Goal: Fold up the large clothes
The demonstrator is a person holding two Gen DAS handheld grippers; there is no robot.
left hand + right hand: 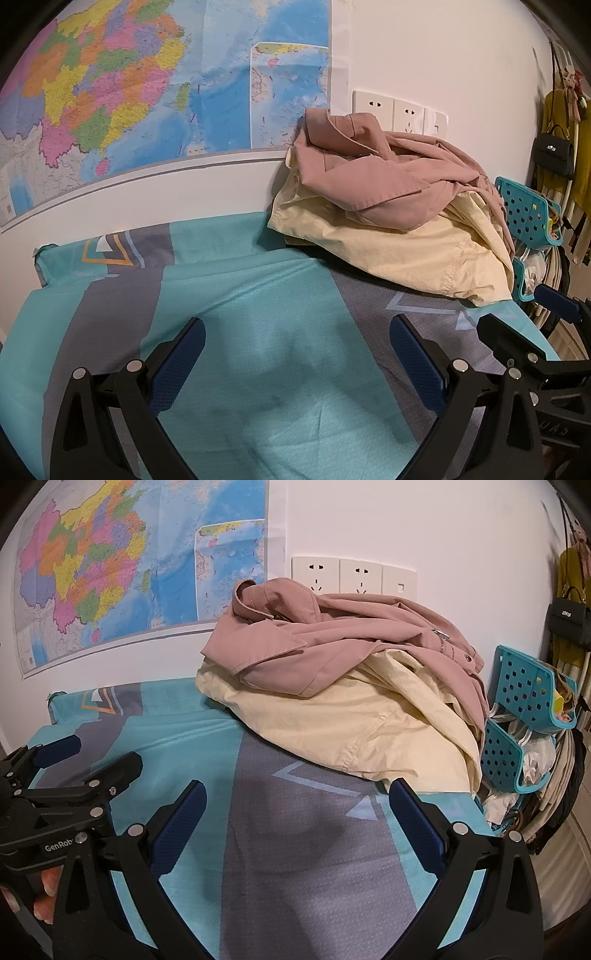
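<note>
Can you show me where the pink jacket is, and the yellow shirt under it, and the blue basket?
Pink jacket (332, 642): right wrist view, on its crumpled middle.
Yellow shirt (332, 723): right wrist view, on the flat front part.
Blue basket (524, 690): right wrist view, on its holed side wall.

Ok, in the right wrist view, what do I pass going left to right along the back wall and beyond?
Colourful wall map → white wall sockets → teal perforated plastic basket → black handbag hanging at the far right. The pile of pink jacket over pale yellow garment sits below the sockets.
</note>
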